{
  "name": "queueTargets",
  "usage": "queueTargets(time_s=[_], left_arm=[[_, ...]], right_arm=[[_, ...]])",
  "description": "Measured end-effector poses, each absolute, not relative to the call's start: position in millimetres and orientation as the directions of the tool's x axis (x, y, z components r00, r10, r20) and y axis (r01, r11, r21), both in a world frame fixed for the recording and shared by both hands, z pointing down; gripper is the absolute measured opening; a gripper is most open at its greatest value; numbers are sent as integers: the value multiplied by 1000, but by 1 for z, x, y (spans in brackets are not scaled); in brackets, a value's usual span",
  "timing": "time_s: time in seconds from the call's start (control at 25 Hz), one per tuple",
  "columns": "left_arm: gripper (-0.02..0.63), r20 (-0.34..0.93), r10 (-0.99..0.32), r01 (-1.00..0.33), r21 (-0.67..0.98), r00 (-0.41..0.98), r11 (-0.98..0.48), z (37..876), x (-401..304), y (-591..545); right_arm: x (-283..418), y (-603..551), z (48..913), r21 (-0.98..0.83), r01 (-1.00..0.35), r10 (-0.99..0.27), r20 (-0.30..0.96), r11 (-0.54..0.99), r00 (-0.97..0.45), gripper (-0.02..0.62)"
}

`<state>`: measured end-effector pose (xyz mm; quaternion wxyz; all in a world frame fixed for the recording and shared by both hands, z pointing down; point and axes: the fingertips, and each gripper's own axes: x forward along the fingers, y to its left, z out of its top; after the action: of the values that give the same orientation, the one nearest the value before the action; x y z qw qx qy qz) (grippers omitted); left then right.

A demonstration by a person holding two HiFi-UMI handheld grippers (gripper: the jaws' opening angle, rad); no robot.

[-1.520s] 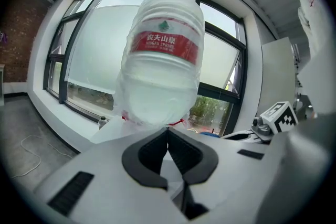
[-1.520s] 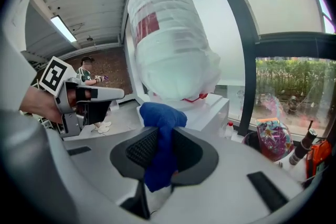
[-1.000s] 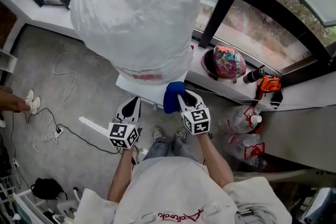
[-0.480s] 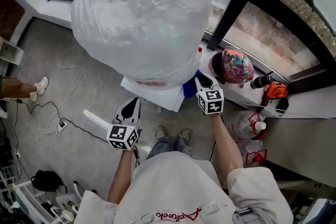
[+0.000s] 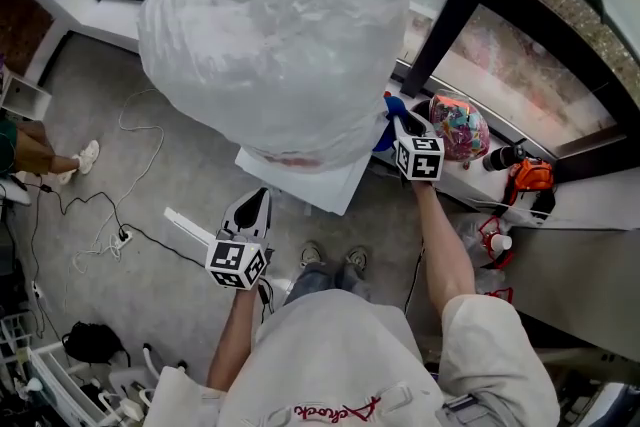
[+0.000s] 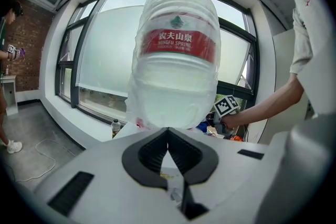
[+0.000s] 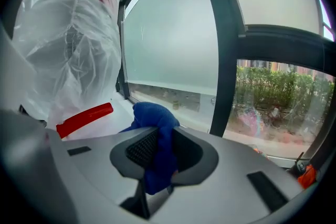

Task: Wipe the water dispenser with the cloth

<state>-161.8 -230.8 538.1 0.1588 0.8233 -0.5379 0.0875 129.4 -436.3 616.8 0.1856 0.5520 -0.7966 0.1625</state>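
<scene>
Right claw (image 7: pixel 157 139): clamped on the blue cloth (image 7: pixel 152 113), which bulged out above the jaws.
Cloth place: at the right edge of the white top of the water dispenser (image 5: pixel 300 183), just beside the bottle base; whether it touched could not be told.
Left claw (image 6: pixel 168 132): jaws together, nothing gripped, held low in front of the dispenser.
Bottle (image 6: pixel 176 60): wrapped in clear plastic; its red band read "农夫山泉" and "NONGFU SPRING".
Hidden: the bottle covered the dispenser body in the head view; a red strip (image 7: pixel 84 119) showed no readable print.
</scene>
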Motion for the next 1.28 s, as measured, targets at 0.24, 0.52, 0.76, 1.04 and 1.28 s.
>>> queueTargets(time_s=[0.24,0.52,0.76,1.04,1.28], left_arm=[[11,295,-855,-904,172,426,-391,535,-156,-233],[11,238,-848,-878,206,474,-433,530,-136,-235],[11,212,-838,-860,220,503,-460,525,-123,-228],[11,206,-834,-854,229,512,-468,528,-120,-228],[12,214,-834,-856,222,509,-466,527,-123,-230]], right_arm=[[133,-406,591,-20,-939,-849,421,344,-320,89],[105,-307,577,21,-919,-844,405,394,-353,89],[74,-233,585,-28,-916,-823,427,401,-374,89],[18,-163,622,-70,-855,-719,507,514,-474,89],[0,-172,630,-86,-837,-698,509,541,-504,89]])
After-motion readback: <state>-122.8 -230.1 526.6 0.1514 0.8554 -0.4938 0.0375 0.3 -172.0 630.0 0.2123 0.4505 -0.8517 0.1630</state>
